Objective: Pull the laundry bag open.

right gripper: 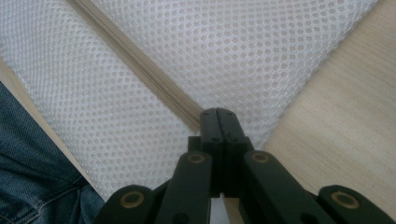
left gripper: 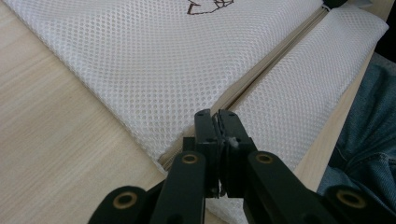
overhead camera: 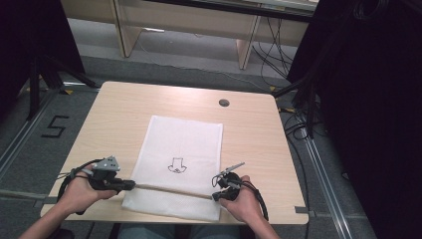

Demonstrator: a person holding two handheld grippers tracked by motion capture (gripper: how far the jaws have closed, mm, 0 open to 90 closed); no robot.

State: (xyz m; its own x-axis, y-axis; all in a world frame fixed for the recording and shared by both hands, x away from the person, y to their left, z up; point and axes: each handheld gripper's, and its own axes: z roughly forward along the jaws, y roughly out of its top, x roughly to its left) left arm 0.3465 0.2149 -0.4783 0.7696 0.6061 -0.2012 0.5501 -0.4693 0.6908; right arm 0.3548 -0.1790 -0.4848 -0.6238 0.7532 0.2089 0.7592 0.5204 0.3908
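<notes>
The white mesh bag [overhead camera: 181, 164] lies mid-bench, its near edge at the bench [overhead camera: 119, 107] lip. Left gripper [overhead camera: 130, 185] and right gripper [overhead camera: 216, 196] both clamp its beige zipper [overhead camera: 169, 189] ends — bare wood surrounds it.

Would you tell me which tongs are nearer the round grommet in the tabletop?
Right. The right tongs sit almost straight below the grommet in the high view; the left tongs lie to its lower left.

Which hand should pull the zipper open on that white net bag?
Probably the left. The left gripper has its jaws pinched on something small and pale, likely the slider, at the end of the zipper. The right gripper is clamped at the opposite end, so it can hold the mesh bag steady.
</notes>
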